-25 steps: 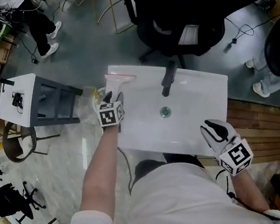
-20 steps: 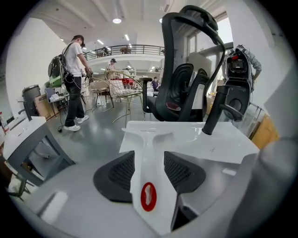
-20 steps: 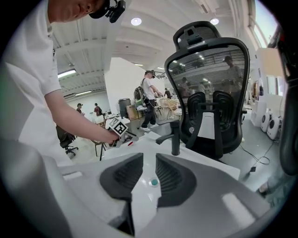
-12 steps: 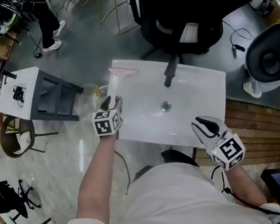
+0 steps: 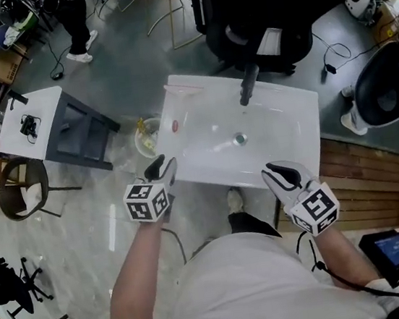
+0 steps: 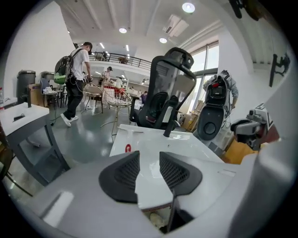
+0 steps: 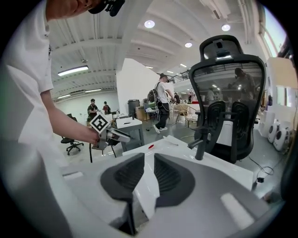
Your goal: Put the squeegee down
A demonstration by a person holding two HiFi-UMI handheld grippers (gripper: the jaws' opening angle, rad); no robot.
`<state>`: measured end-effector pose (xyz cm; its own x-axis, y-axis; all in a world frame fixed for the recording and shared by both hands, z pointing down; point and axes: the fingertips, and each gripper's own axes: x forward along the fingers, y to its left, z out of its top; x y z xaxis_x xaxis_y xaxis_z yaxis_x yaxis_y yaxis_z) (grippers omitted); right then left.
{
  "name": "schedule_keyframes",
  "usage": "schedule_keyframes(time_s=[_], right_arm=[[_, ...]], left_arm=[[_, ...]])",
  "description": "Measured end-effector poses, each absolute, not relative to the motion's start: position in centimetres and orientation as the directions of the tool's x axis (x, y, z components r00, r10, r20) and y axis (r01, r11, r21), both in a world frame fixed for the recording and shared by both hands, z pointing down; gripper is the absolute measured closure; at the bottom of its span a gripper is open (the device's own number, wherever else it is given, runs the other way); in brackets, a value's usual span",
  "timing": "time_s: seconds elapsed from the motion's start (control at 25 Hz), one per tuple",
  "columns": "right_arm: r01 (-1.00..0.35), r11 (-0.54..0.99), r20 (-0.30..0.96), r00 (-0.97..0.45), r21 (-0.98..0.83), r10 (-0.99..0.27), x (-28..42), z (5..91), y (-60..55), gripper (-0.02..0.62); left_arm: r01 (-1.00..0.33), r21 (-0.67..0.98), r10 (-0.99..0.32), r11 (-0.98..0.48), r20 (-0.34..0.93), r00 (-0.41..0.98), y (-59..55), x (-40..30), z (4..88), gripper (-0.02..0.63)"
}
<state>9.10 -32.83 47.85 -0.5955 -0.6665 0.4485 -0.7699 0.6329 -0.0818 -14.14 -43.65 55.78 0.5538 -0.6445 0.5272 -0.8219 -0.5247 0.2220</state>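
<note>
The squeegee (image 5: 181,89) lies flat on the far left corner of the white sink (image 5: 282,119), a thin pale pink bar; nothing holds it. It also shows as a thin strip (image 6: 132,131) in the left gripper view and as a strip (image 7: 170,143) in the right gripper view. A small red mark (image 5: 175,126) sits on the sink's left side. My left gripper (image 5: 160,170) hangs off the sink's near left corner, its jaws closing with nothing between them. My right gripper (image 5: 280,174) hovers at the near right edge, jaws a little apart and empty.
A black faucet (image 5: 247,85) stands at the sink's far edge, with the drain (image 5: 239,139) in the middle. A black office chair (image 5: 267,7) is behind the sink. A white side table (image 5: 31,130) stands left, a yellowish bowl (image 5: 146,136) beside the sink, wooden flooring (image 5: 366,177) right.
Both grippers have drawn back from the sink toward me. The left one left the squeegee's handle and now hangs off the near left corner. The squeegee stays on the far corner.
</note>
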Motion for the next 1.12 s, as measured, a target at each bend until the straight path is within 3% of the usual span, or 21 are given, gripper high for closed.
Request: schedule_keyframes(time_s=[0.08, 0.16, 0.44, 1.12], right_arm=[[-0.768, 0.637, 0.44, -0.596, -0.068, -0.672, 7.8, 47.2, -31.7, 0.531], [-0.766, 0.641, 0.431, -0.596, -0.052, -0.677, 6.6, 46.6, -30.5, 0.539], [-0.752, 0.659, 0.4, -0.609, -0.015, -0.685, 1.4, 45.0, -24.7, 0.592], [-0.698, 0.715, 0.378, -0.651, 0.041, -0.658, -7.1, 43.2, -13.2, 0.592]], left_arm=[[-0.802, 0.241, -0.647, -0.546, 0.487, 0.587, -41.3, -14.6, 54.0, 0.502], [-0.773, 0.246, -0.643, -0.585, 0.44, 0.627, -38.8, -14.8, 52.3, 0.6], [-0.631, 0.3, -0.532, -0.716, 0.351, 0.77, -27.9, -14.6, 47.7, 0.6], [-0.459, 0.295, -0.364, -0.838, 0.325, 0.873, -11.9, -14.3, 42.6, 0.6]])
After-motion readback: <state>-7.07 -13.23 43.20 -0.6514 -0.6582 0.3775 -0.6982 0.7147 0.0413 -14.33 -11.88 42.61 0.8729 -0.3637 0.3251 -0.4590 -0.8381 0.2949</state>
